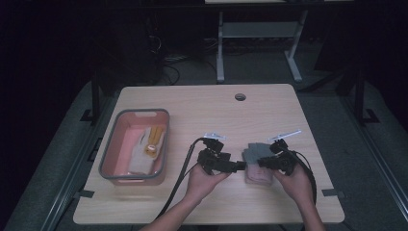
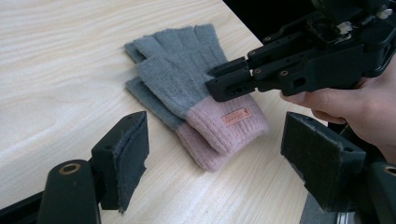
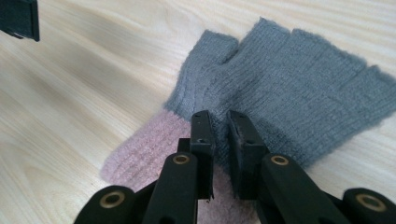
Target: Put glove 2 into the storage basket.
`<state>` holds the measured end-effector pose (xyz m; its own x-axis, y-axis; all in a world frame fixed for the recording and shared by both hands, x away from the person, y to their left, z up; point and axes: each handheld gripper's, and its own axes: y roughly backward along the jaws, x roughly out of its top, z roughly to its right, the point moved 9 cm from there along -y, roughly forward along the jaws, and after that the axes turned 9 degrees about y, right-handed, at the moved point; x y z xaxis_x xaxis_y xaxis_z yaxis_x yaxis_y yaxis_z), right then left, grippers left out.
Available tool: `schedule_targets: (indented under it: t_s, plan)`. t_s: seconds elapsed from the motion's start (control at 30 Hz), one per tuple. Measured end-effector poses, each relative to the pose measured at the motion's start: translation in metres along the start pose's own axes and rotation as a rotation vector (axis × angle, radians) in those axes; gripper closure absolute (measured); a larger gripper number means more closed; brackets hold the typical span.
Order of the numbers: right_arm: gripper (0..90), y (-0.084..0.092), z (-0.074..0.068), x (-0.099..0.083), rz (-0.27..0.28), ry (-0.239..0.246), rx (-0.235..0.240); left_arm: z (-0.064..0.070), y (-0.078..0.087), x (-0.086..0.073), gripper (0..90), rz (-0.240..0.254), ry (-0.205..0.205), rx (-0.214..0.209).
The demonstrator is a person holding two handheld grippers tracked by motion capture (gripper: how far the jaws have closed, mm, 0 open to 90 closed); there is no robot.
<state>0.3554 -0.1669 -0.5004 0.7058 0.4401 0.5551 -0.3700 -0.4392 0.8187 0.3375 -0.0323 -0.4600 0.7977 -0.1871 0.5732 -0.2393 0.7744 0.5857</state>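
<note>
Two fingerless knit gloves, grey with pink cuffs, lie stacked one on the other on the wooden table, toward its near right part, between the person's two hands. The right gripper hangs right over the top glove, at the line where grey meets pink; its jaws are drawn almost together with a thin slit between them, and whether they pinch any knit cannot be told. From the left gripper view that same tool reaches in from the right, its tip above the pink cuff with the small orange label. The left gripper has its jaws spread wide, nothing between the pads, aimed at the cuffs from just beside the gloves. A pink bin with a grey rim sits well apart at the table's left.
</note>
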Motion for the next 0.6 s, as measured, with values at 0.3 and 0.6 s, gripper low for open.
schedule_targets:
  t_s: [0.3, 0.6]
  plan:
    - [71.0, 0.008, 0.001, 0.000, 0.039, -0.027, 0.004, -0.001, -0.014, -0.005, 23.0, -0.022, 0.023, 0.004]
    - [57.6, 0.029, 0.023, -0.011, 0.141, -0.138, 0.009, -0.008, -0.039, -0.011, 28.7, -0.073, 0.073, 0.033]
